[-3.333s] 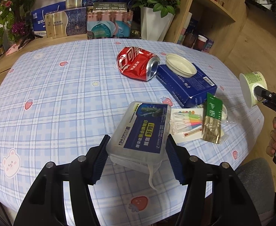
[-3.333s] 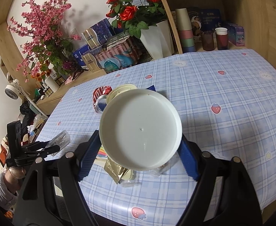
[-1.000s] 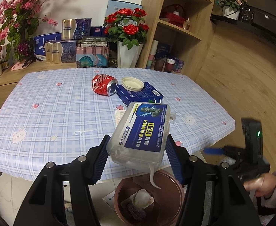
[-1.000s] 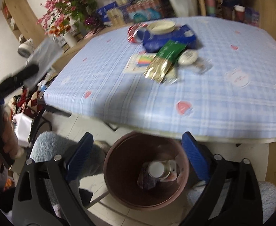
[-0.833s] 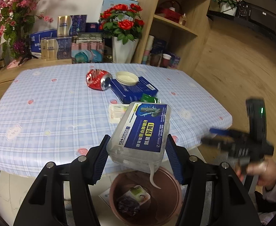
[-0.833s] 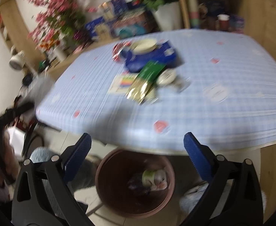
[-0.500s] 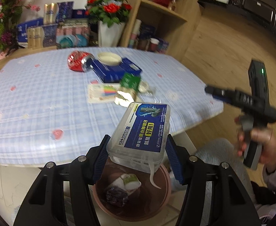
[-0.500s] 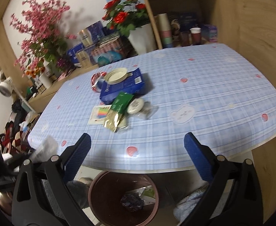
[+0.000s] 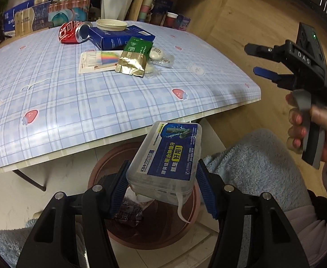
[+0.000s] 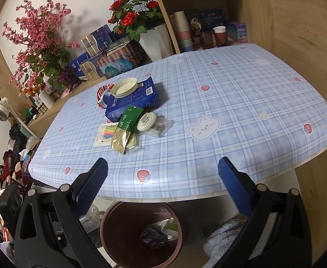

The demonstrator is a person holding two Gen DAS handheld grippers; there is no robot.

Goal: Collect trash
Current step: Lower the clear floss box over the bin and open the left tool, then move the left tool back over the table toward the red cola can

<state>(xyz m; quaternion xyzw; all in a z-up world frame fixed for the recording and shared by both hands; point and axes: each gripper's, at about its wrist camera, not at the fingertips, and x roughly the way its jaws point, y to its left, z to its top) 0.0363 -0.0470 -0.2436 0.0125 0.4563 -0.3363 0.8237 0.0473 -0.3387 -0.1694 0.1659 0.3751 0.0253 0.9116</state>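
Observation:
My left gripper (image 9: 162, 181) is shut on a clear plastic box with a blue label (image 9: 170, 156), tilted just above the brown trash bin (image 9: 100, 167) under the table's near edge. A dark wrapper (image 9: 129, 212) lies inside the bin. My right gripper (image 10: 163, 174) is open and empty, facing the table above the bin (image 10: 109, 214); in the left wrist view this right gripper (image 9: 251, 59) is held by a hand at the right. On the table lie a red can (image 10: 103, 93), a blue carton (image 10: 134, 102) with a white lid (image 10: 124, 86) on it, and a green-gold pouch (image 10: 127, 129).
A card of coloured sticks (image 10: 106, 134) and a white disc (image 10: 146, 118) lie beside the pouch on the checked tablecloth (image 10: 241, 102). Flower vases, boxes and wooden shelves stand behind. Fluffy blue fabric (image 9: 252, 160) lies to the right of the bin.
The left gripper has sunk with the box from over the table to just above the bin. The right gripper, which held a white tub earlier, is empty and has swung up from the bin.

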